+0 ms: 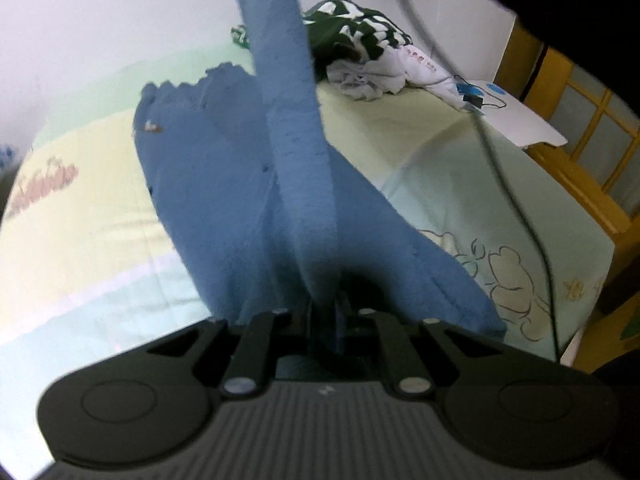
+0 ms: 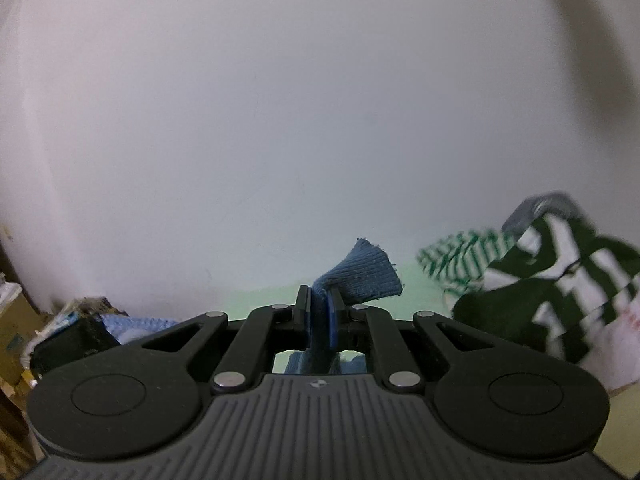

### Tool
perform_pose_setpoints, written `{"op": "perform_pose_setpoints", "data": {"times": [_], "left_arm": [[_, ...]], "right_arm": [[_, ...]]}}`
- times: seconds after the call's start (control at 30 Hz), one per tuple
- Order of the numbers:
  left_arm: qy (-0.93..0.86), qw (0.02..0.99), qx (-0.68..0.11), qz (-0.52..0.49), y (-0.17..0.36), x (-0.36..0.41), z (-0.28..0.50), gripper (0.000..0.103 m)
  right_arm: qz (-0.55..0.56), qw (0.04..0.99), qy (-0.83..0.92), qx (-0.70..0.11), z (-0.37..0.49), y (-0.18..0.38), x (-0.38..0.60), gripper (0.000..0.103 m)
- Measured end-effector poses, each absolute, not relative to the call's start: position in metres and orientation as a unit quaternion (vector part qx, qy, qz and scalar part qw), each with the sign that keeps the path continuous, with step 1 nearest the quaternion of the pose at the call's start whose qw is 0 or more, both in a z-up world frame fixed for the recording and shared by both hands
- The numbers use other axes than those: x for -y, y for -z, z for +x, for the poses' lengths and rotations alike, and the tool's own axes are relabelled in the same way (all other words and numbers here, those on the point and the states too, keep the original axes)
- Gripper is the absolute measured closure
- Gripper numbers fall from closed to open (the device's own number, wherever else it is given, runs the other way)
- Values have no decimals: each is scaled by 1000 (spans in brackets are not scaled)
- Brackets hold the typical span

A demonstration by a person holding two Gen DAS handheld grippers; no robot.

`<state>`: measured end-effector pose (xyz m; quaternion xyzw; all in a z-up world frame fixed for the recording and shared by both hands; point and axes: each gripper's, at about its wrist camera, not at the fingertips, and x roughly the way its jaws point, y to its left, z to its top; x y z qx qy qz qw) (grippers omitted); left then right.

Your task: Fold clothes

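Nearest my left lens, the left gripper (image 1: 325,322) has its black jaws clenched on a fold of the blue knitted garment (image 1: 240,184). From that pinch a band of the fabric rises steeply to the top of my left view, while the rest lies spread on the pale green and yellow printed bedsheet (image 1: 80,208). My right gripper (image 2: 320,314) is likewise clamped on a corner of the same blue garment, whose ribbed edge pokes up just past the fingertips against the white wall (image 2: 280,100). Beyond the blue garment, toward the wall, sits a crumpled dark green and white patterned garment (image 1: 356,28) atop white cloth. A grey cable (image 1: 508,184) hangs over the bedsheet, right of the blue garment.
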<state>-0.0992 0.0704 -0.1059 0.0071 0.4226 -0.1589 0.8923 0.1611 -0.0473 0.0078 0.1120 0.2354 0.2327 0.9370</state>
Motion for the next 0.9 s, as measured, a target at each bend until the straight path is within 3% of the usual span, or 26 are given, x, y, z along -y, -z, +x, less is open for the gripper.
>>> {"op": "perform_pose_setpoints", "data": {"times": [0.57,0.6,0.67,0.73,0.9], "left_arm": [[193,875,-445,4,117,-101,-91,96],[197,873,-446,4,118,-102,-90,96],[203,871,-447,1,119,-105,-88,95],[207,869,-449,-2,119,-109,-87,92],[217,867,-449,8,118,-110,-87,91]], "right_arm": [[7,909,-220,-354,219,111,-91,93],[0,906,-225,-358,220,116,-97,92],[0,901,-234,-365,225,124,-99,80],[24,898,-245,-366,225,120,-91,62],[48,902,-265,-338,211,95,-53,63]]}}
